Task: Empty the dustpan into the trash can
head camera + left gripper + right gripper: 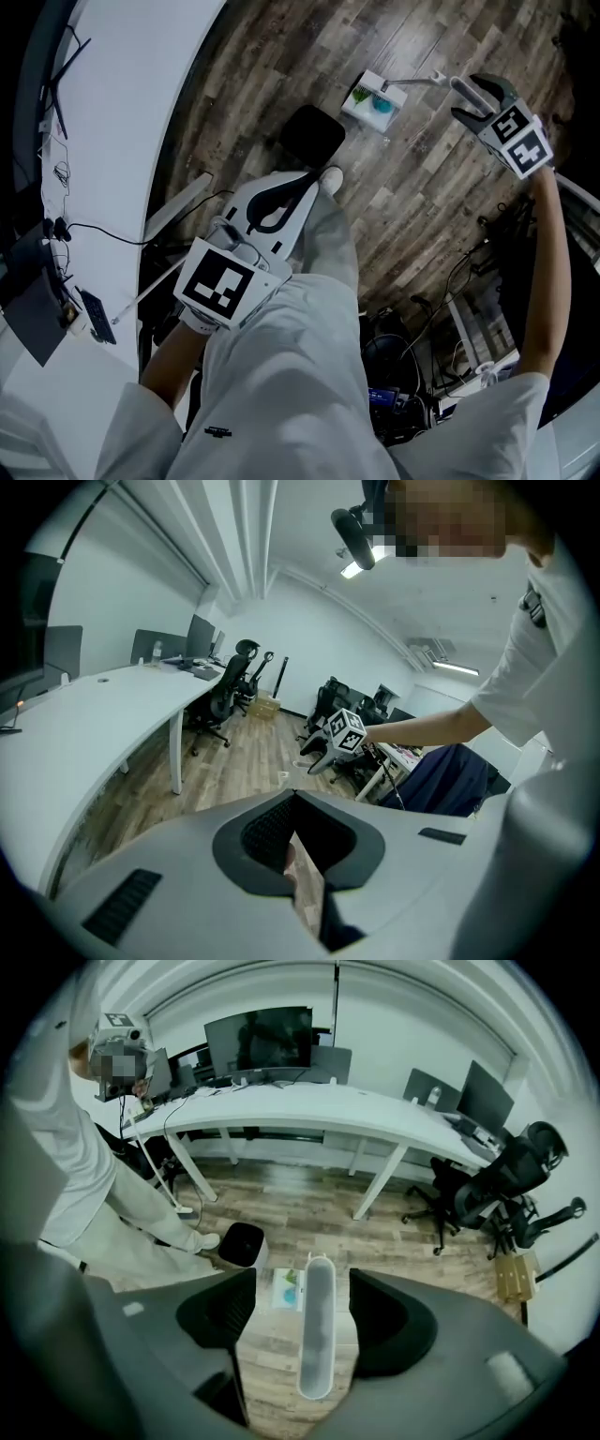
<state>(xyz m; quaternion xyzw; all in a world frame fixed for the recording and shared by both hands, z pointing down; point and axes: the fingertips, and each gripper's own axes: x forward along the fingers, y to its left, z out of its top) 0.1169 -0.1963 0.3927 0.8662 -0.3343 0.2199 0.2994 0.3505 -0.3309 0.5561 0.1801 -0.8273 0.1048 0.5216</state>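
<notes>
Left gripper (306,187): nearest me, jaws closed together, nothing in them.
Right gripper (461,101): jaws wide, either side of the handle (316,1335), not pressing on it.
Dustpan (375,101): white plastic, green and teal scraps inside, on the wood floor just beside the black trash can (312,136).
Handling, as I judge it: light, stiff and smooth. I'd grip the handle high and keep the pan level.

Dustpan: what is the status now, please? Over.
Left gripper shut, empty. Right gripper open, dustpan handle between its jaws, not gripped. Dustpan on floor beside trash can, litter inside. Nothing seen in the way.
</notes>
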